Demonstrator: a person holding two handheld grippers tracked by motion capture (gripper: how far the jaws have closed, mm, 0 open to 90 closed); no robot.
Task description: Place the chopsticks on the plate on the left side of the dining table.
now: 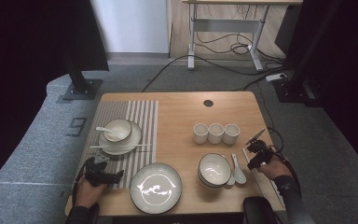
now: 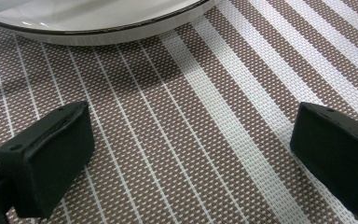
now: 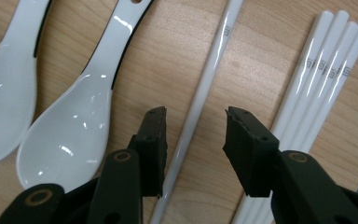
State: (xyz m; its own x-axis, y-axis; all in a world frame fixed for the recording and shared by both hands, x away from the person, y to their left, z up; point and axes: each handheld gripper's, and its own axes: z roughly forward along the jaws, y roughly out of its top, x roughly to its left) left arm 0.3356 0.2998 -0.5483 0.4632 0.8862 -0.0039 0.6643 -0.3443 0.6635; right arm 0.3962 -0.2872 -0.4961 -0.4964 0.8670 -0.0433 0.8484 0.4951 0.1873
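Wooden table (image 1: 177, 112), place setting underway. My right gripper (image 3: 193, 122) at right edge, jaws part-spread astride single white chopstick (image 3: 205, 88), not pinching yet; next: close, lift cleanly off spoons (image 3: 65, 135). My left gripper (image 2: 191, 140) spread wide, idle over striped mat (image 2: 177, 154), near left.

Left hand (image 1: 89, 189): low at the near left, wrapped around the grip, forearm entering from below.
Left gripper (image 1: 106, 176): level, pointing right, jaws spread wide.
Right hand (image 1: 271, 168): near right, sleeved forearm angled inward.
Right gripper (image 3: 193, 122): tilted downward, jaws parted, pads gripping nothing.
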